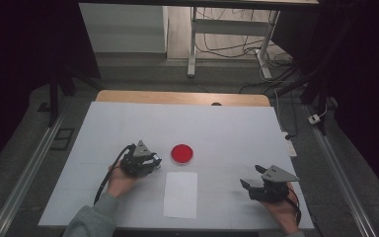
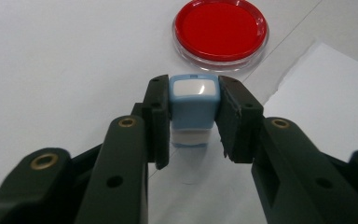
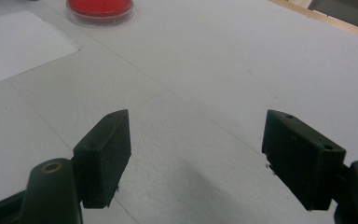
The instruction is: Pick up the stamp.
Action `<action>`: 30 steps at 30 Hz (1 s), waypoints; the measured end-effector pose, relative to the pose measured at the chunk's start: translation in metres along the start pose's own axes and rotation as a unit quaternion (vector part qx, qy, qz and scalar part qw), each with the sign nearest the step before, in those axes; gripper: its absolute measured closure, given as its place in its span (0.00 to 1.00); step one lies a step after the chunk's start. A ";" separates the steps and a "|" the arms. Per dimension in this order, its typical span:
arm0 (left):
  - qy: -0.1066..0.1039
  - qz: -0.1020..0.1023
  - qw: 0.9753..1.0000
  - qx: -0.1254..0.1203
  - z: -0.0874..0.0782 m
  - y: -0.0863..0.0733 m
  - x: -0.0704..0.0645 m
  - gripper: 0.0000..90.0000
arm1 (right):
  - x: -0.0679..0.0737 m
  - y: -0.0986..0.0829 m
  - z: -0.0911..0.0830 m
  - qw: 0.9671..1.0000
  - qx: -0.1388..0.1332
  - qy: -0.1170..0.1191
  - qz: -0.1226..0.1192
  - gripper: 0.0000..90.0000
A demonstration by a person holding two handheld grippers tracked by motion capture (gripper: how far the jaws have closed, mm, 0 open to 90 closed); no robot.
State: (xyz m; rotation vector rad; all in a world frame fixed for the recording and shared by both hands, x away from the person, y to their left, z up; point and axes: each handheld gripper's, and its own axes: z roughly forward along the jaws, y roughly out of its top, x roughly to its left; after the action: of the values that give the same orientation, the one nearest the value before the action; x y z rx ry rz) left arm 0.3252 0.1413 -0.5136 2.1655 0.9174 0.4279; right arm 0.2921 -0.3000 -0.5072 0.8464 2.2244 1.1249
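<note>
A small light-blue stamp with a white top stands between the jaws of my left gripper, which is shut on it just above the table. Beyond it lies a round red ink pad in a clear dish, also seen as the red ink pad in the high view. A white paper sheet lies in front of the pad, to the right of my left gripper. My right gripper hovers open over the bare table at the right, its jaws wide apart around nothing.
The white table top ends in a wooden strip at the far edge. Beyond it are a desk frame and floor cables. Metal rails run along both sides of the table.
</note>
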 end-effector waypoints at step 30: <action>-0.008 -0.003 0.999 -0.036 -0.016 0.002 -0.001 0.75 | 0.001 -0.001 0.000 1.000 0.001 -0.005 -0.003 0.26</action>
State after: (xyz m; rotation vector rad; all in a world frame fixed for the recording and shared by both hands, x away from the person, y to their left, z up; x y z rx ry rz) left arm 0.3170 0.1477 -0.5011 2.0971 0.8857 0.4337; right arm 0.2912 -0.3000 -0.5079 0.8441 2.2187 1.1139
